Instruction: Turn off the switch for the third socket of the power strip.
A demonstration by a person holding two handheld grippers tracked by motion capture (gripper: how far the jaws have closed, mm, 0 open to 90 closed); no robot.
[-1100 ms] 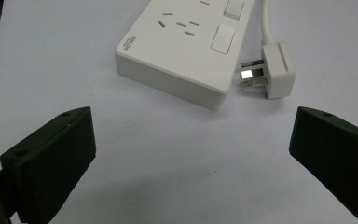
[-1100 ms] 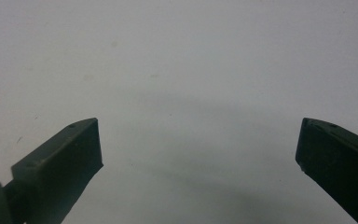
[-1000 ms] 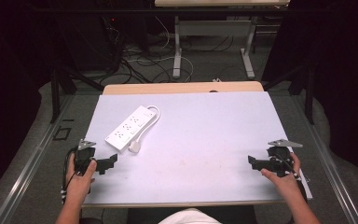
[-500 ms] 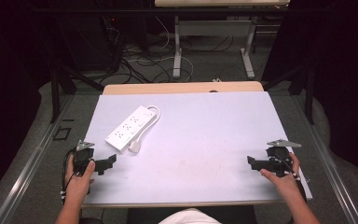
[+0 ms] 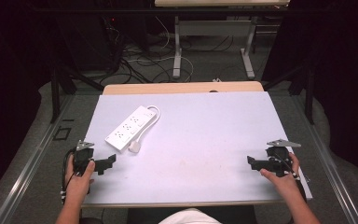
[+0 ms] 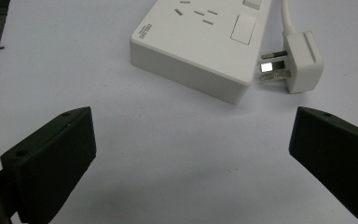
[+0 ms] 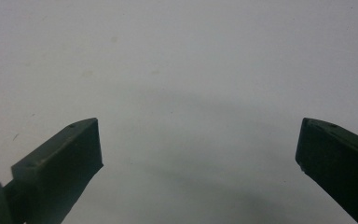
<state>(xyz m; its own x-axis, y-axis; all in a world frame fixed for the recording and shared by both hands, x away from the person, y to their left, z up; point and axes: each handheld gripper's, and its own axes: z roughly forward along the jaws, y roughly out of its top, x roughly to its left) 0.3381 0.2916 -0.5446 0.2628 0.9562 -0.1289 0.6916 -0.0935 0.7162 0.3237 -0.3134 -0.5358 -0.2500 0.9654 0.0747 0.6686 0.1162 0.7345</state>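
Left gripper, jaws wide apart, is way nearer: power strip sits at its 1 o'clock, long axis probably running 1-to-7.

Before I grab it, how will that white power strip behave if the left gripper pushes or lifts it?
The power strip looks like a rigid, flat plastic box, so it should slide, not roll or tip. Its smooth casing may slip between the jaws. The cord and loose plug would probably drag behind.

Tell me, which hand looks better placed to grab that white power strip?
Probably the left. The left gripper, jaws open, sits just short of the power strip and its plug. The right gripper is across the table.
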